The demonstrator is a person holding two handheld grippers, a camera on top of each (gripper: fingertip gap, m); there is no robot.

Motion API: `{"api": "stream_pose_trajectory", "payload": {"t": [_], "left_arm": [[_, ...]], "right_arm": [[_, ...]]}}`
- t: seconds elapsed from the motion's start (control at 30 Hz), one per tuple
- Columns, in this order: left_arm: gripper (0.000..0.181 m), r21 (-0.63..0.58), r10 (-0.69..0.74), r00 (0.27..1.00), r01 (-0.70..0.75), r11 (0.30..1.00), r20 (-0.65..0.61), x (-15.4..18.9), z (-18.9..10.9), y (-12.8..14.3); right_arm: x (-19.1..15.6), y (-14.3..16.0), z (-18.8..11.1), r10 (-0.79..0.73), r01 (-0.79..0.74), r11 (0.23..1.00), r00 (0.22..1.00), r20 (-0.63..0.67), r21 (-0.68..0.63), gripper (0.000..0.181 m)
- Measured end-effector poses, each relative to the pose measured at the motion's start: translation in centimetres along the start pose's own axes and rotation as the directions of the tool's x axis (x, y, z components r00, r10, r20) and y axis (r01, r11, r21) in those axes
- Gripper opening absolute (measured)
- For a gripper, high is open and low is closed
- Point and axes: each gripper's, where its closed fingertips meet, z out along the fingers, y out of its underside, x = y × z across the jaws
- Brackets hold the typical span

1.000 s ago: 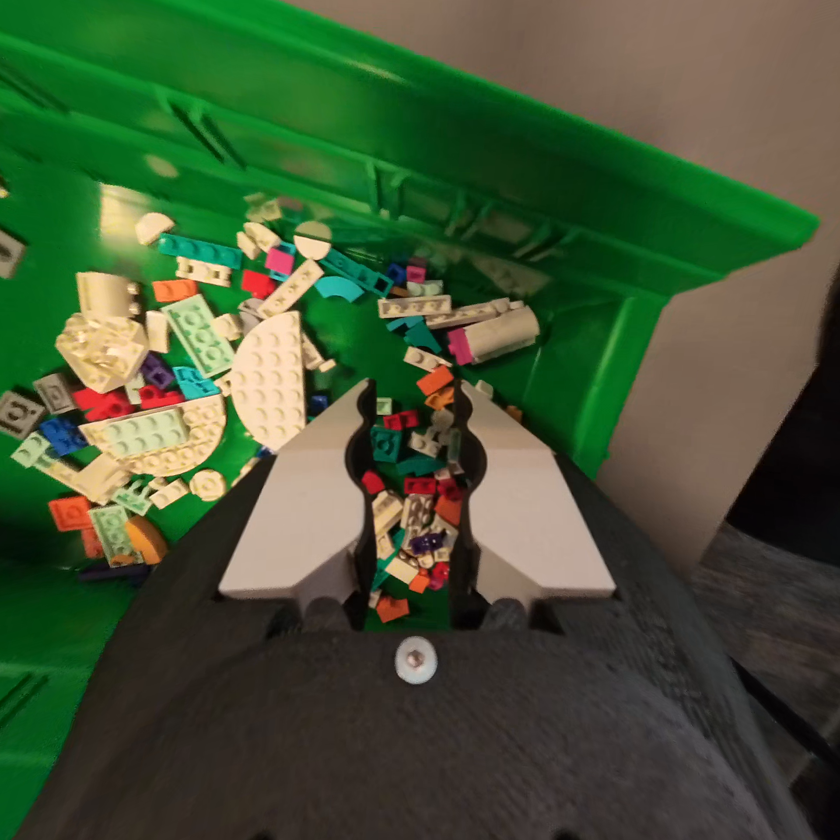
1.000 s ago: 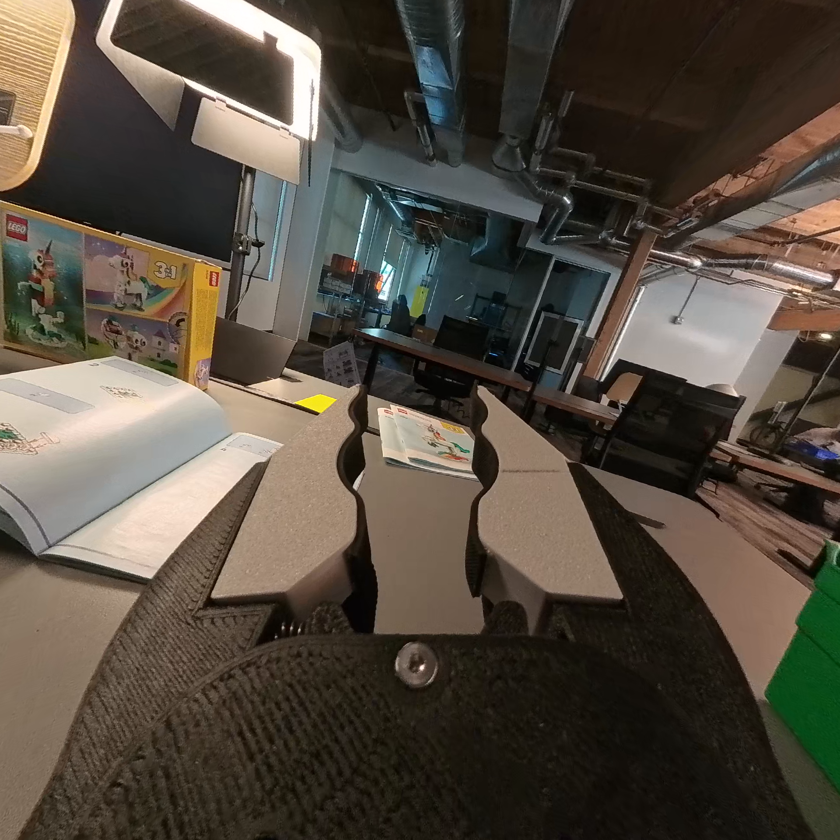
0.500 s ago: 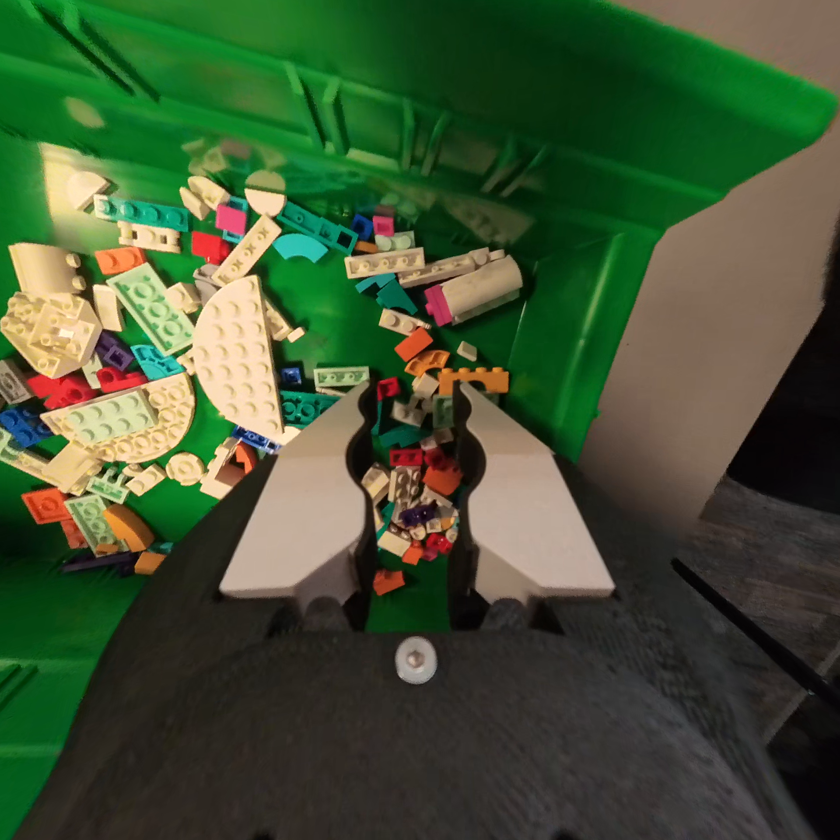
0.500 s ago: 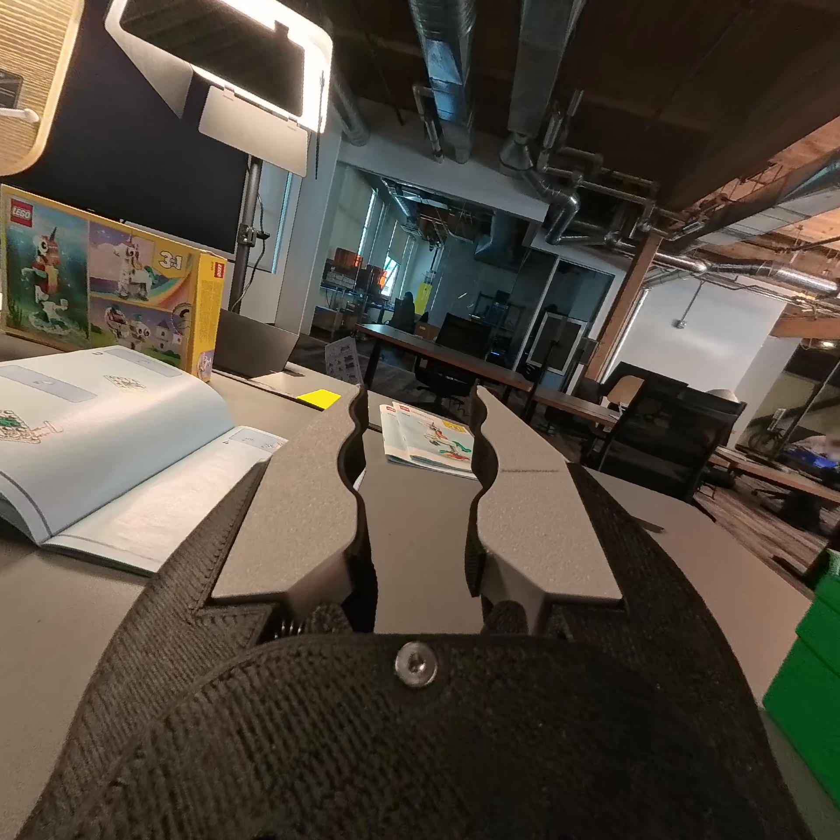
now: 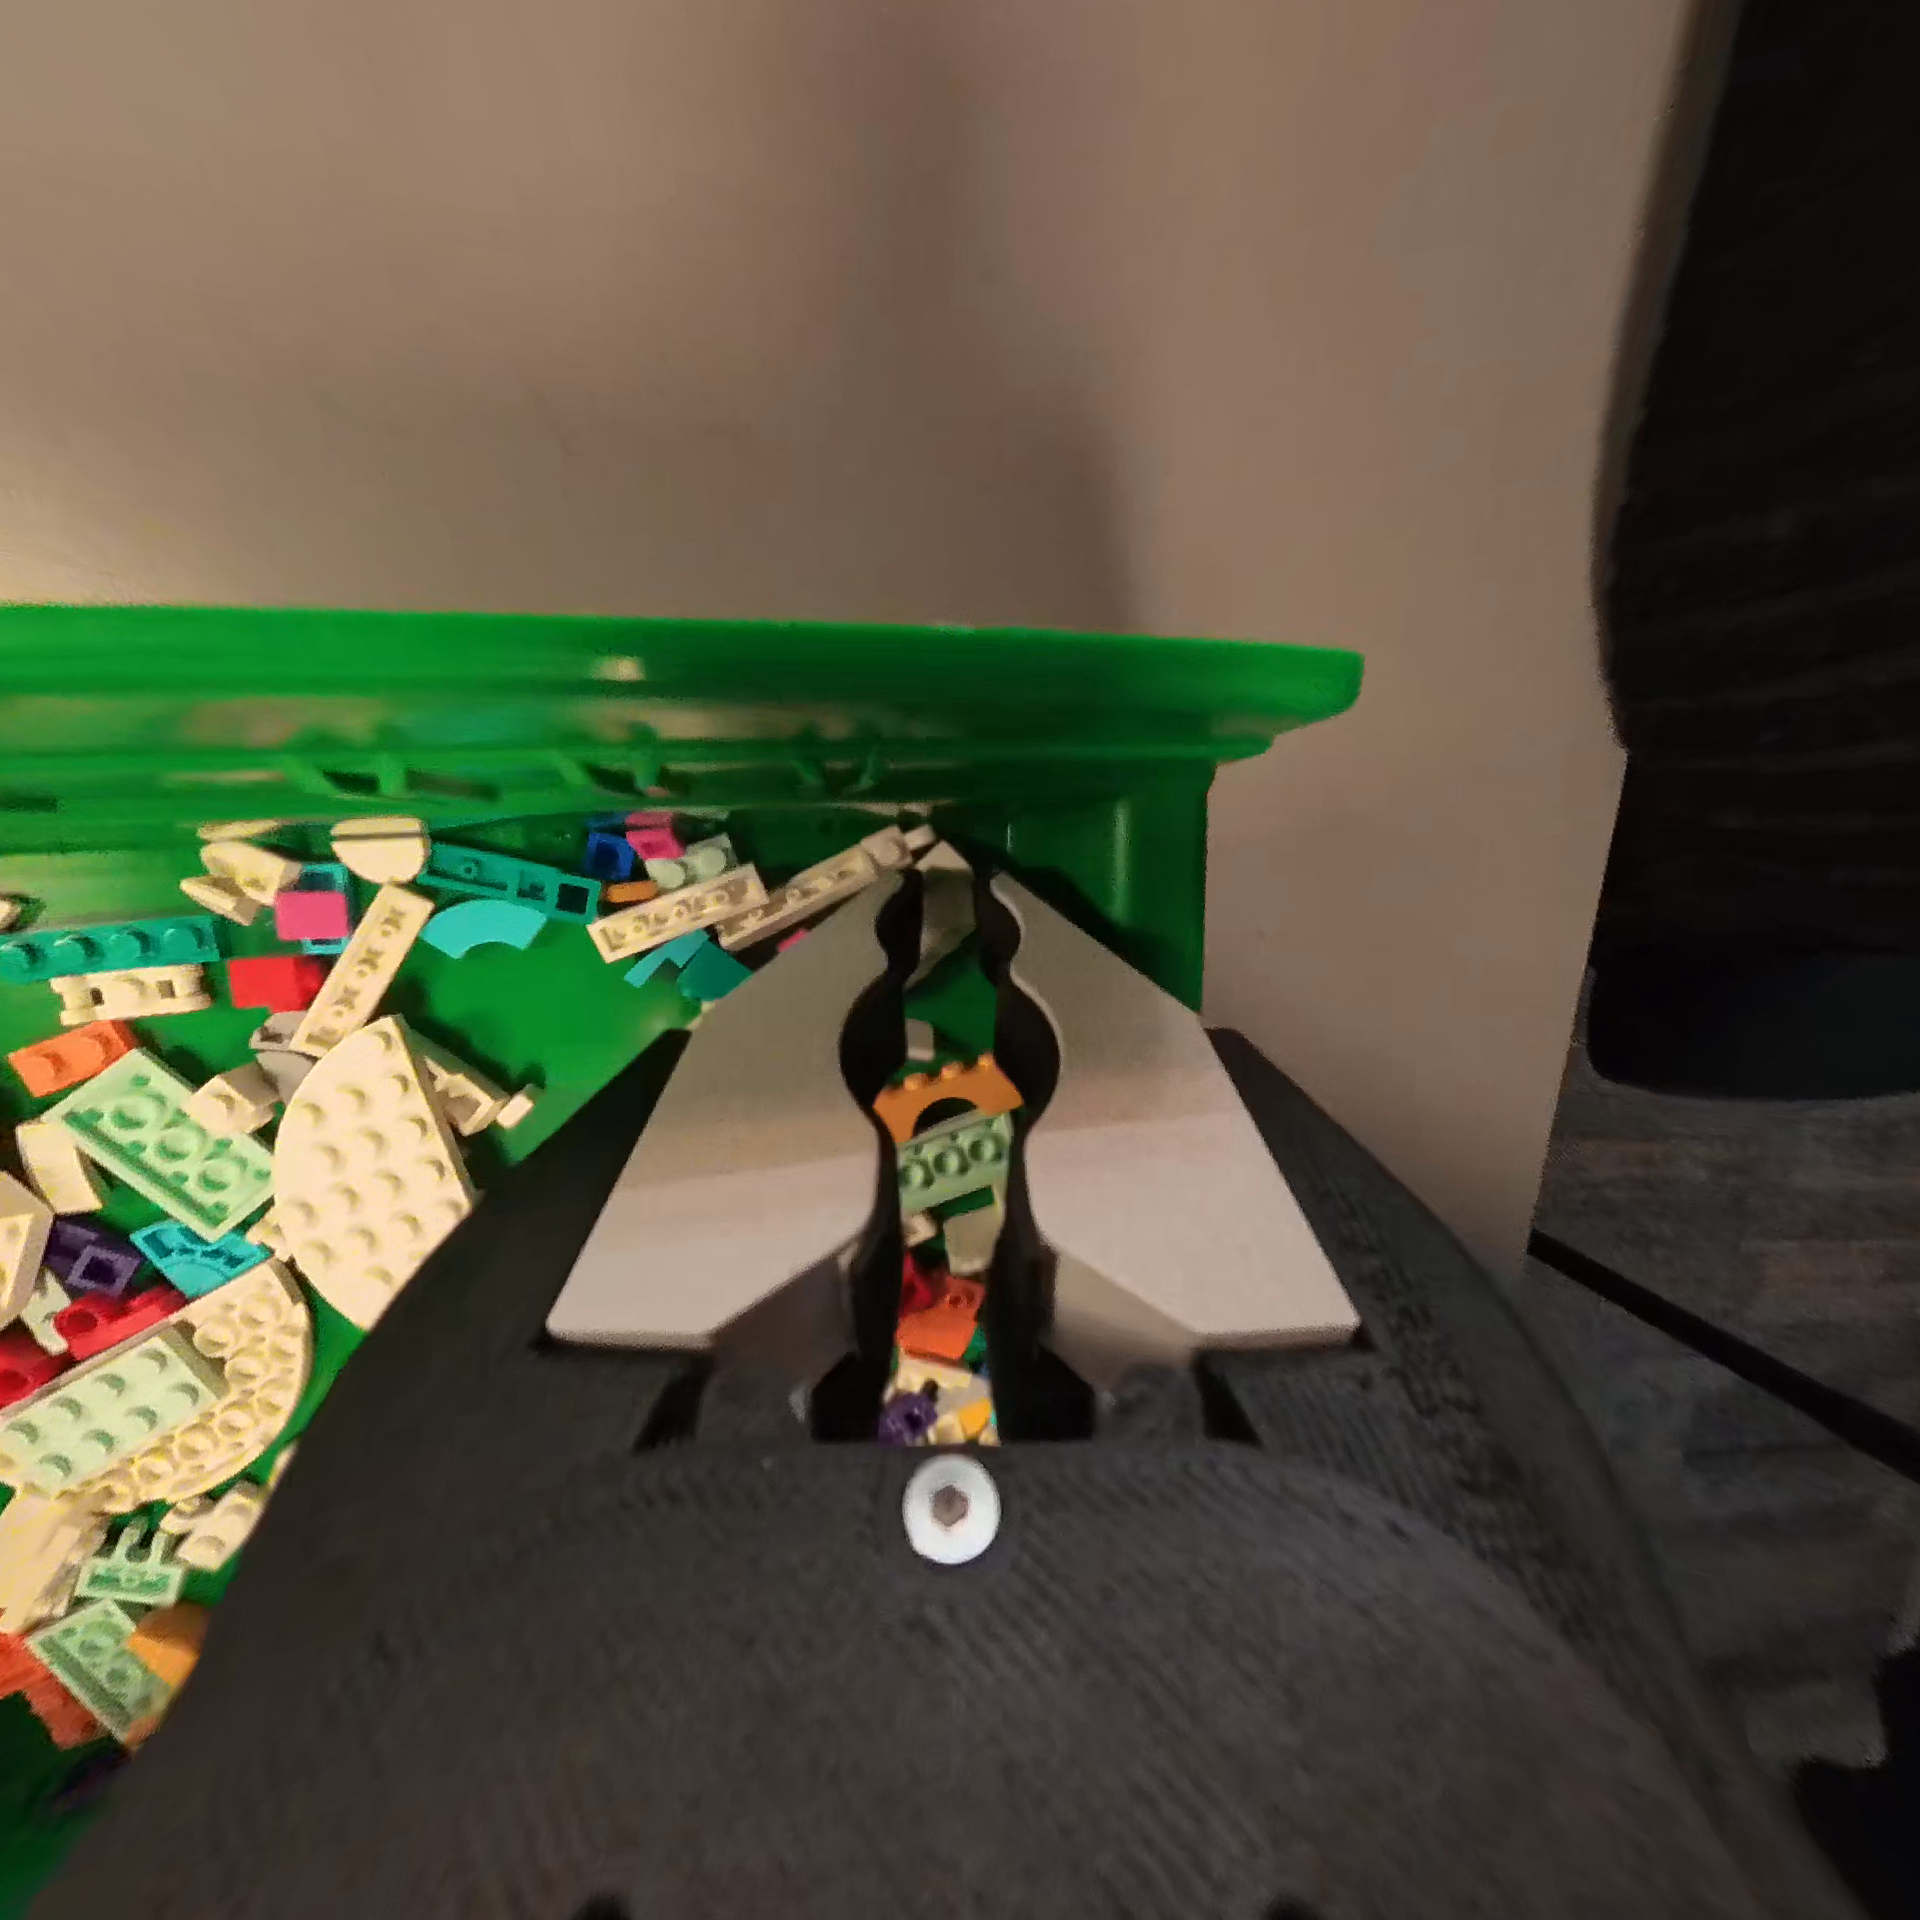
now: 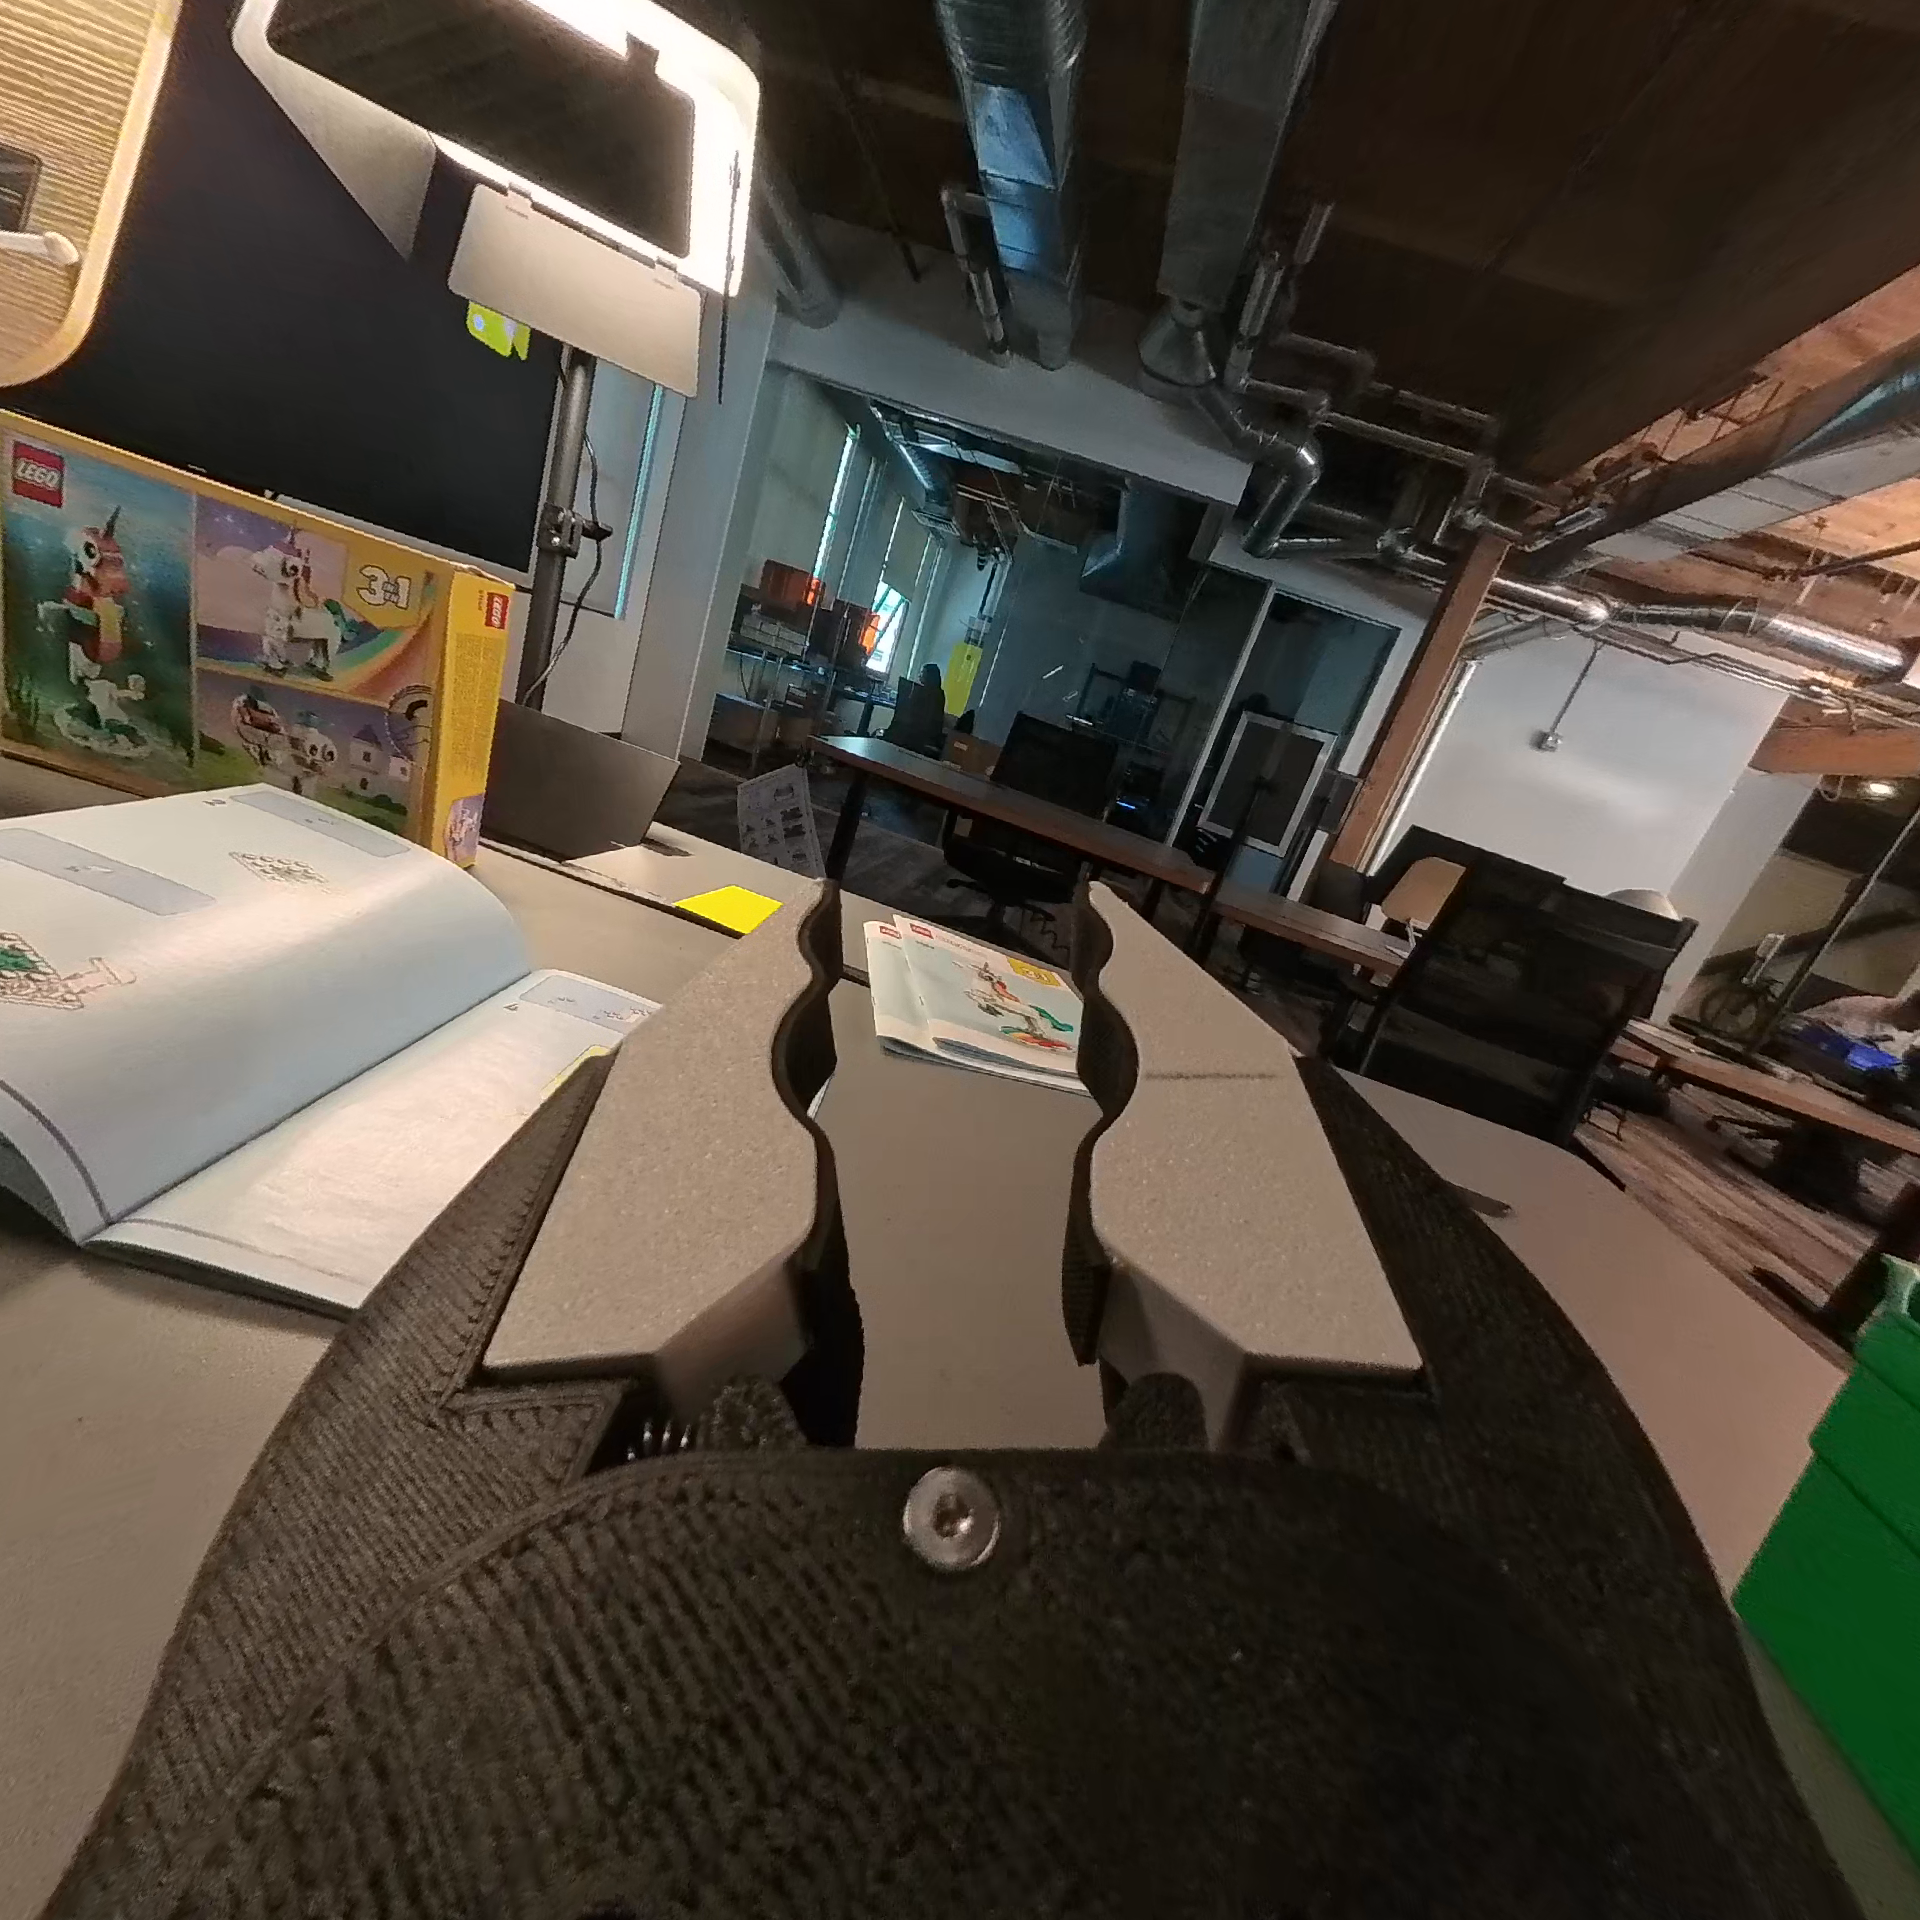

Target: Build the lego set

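Note:
A green bin (image 5: pixel 623 675) holds several loose lego pieces: a cream half-round plate (image 5: pixel 364 1164), light green plates (image 5: pixel 166 1143), teal, red and orange bits. My left gripper (image 5: pixel 943 868) reaches into the bin's far right corner. Its jaws are nearly together around a cream piece (image 5: pixel 940 909) at the tips. An orange arch (image 5: pixel 945 1086) and a light green brick (image 5: pixel 951 1158) lie below, seen through the gap. My right gripper (image 6: pixel 956 904) is open and empty, low over the grey table (image 6: pixel 956 1247).
An open instruction booklet (image 6: pixel 260 997) lies left of the right gripper, and a yellow lego box (image 6: pixel 239 644) stands behind it. Two small booklets (image 6: pixel 977 997) and a yellow note (image 6: pixel 727 902) lie ahead. The green bin's side (image 6: pixel 1860 1507) is at the right. A lamp (image 6: pixel 499 135) hangs overhead. My right tips are about 50 cm from the orange arch (image 5: pixel 945 1086), my left tips only 4 cm.
My left gripper has dropped lower, moved into the bin's far right corner and narrowed its jaws around the cream piece. The right gripper has barely moved and stays open.

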Motion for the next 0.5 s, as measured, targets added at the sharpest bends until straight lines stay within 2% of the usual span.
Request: {"api": "stream_pose_trajectory", "payload": {"t": [0.13, 0.23, 0.33, 0.43, 0.5], "left_arm": [[0.007, -0.101, -0.034, 0.999, 0.031, 0.994, -0.028, 0.3, -0.6, 1.7], [0.003, -0.15, -0.021, 1.0, 0.022, 0.988, 0.008, -0.2, -1.2, 2.5], [0.004, -0.118, -0.02, 0.998, 0.027, 0.993, 0.064, -1.0, -1.7, 2.2], [0.011, -0.026, -0.029, 0.993, 0.033, 0.999, 0.116, -2.1, -2.1, 1.0], [0.017, -0.013, -0.03, 0.991, 0.032, 0.999, 0.131, -2.4, -1.9, 0.8]], "right_arm": [[0.0, 0.0, 0.0, 0.0, 0.0, 1.0, 1.0, 0.0, 0.0, 0.043], [0.0, 0.0, 0.0, 0.002, -0.002, 1.0, 1.0, -0.001, 0.001, 0.043], [0.1, 0.0, -0.1, 0.006, -0.006, 1.0, 1.0, -0.005, 0.002, 0.043], [0.2, 0.0, -0.1, 0.007, -0.007, 1.0, 1.0, -0.006, 0.003, 0.043], [0.1, 0.0, -0.1, 0.006, -0.006, 1.0, 1.0, -0.005, 0.003, 0.043]]}}
